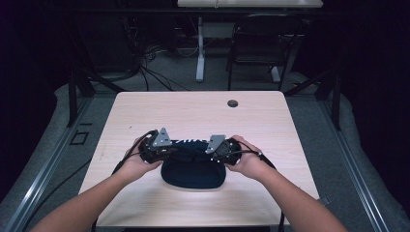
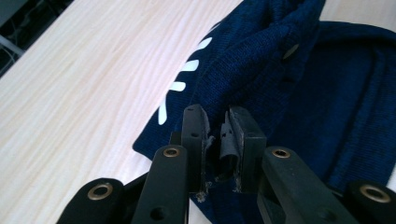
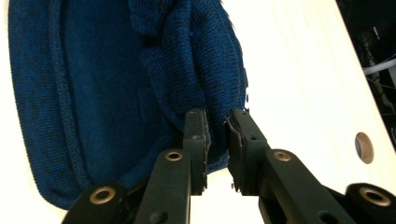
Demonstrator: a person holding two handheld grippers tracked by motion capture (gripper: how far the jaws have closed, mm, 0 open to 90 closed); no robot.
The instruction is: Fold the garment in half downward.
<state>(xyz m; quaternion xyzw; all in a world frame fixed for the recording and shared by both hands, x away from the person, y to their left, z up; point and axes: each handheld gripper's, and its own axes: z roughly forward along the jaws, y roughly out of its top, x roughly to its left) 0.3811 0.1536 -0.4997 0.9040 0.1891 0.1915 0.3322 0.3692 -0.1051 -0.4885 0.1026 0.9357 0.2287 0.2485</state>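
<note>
Navy-blue knitted garment (image 1: 193,169) with white lettering lies near the middle of the pale wooden counter (image 1: 145,111), slightly toward the person's edge, bunched between the two hands. The left tool (image 1: 155,147) grips the garment's left side: in the left gripper view its jaws are closed on a raised fold of the knit (image 2: 243,70), cloth pinched between the pads. The right tool (image 1: 223,149) does the same on the right side, its jaws clamped on a thick fold (image 3: 196,60) that lifts off the flat layer beneath.

As a judgement, the garment will handle as soft, light and limp: it sags, stretches and folds wherever it is unsupported, and the open knit could snag or slip if only a thin edge is caught. The best hold is a doubled fold or the ribbed hem, taken deep between the pads, with both tools at matching points so the cloth hangs evenly. A small round grommet (image 1: 232,103) sits in the counter's far edge, well apart.
</note>
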